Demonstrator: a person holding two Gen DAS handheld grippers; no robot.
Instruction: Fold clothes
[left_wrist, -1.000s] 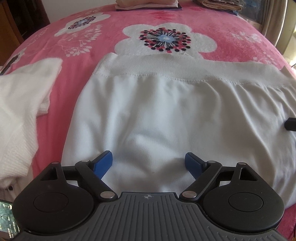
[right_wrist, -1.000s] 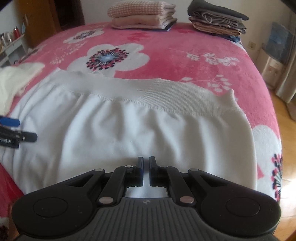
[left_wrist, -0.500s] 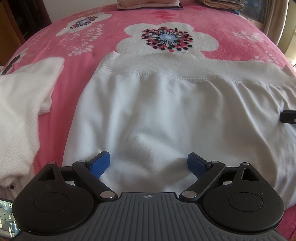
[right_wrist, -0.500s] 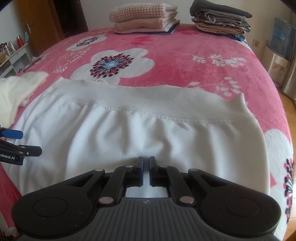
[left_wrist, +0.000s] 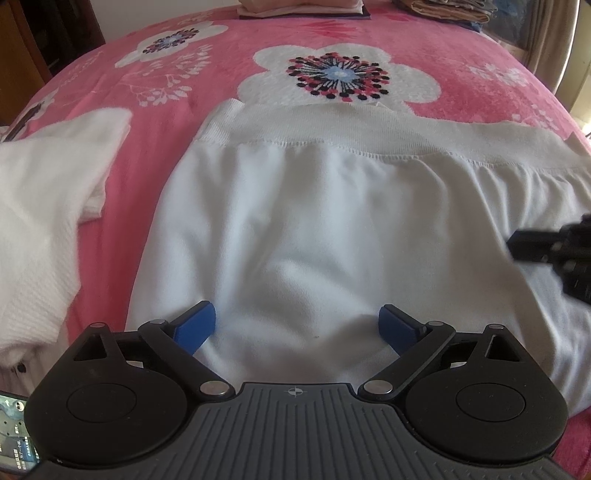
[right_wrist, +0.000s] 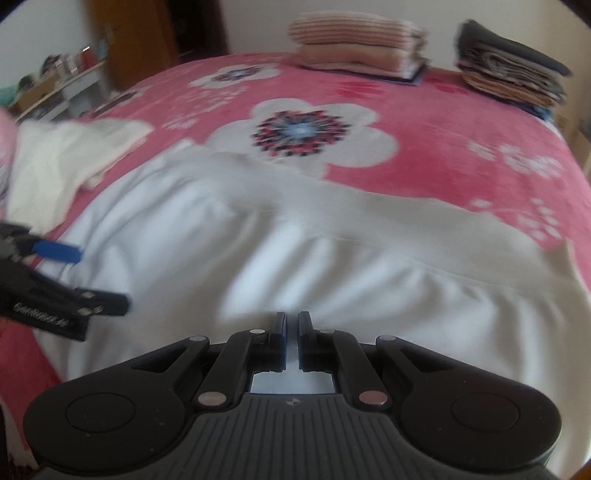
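A white garment (left_wrist: 332, 221) with a ribbed band along its far edge lies spread on the pink flowered blanket (left_wrist: 147, 155). My left gripper (left_wrist: 297, 312) hovers over its near left part. Its blue-padded jaws are opening wide, with cloth below them and nothing pinched. My right gripper (right_wrist: 291, 317) is shut at the garment's (right_wrist: 332, 258) near edge, and creases fan out from its tips. Its black fingers (left_wrist: 524, 247) enter the left wrist view from the right. The left gripper (right_wrist: 98, 278) shows at the left of the blurred right wrist view.
A second white textured garment (left_wrist: 40, 221) lies crumpled at the left of the bed. Two stacks of folded clothes (right_wrist: 358, 44) (right_wrist: 513, 74) sit at the far edge. A phone (left_wrist: 14, 439) shows at the lower left. A wooden door and a shelf stand beyond the bed's left side.
My right gripper has slid left across the garment, closer to the left gripper, and creases have formed ahead of it. The left jaws have spread a little wider; that hand stayed put.
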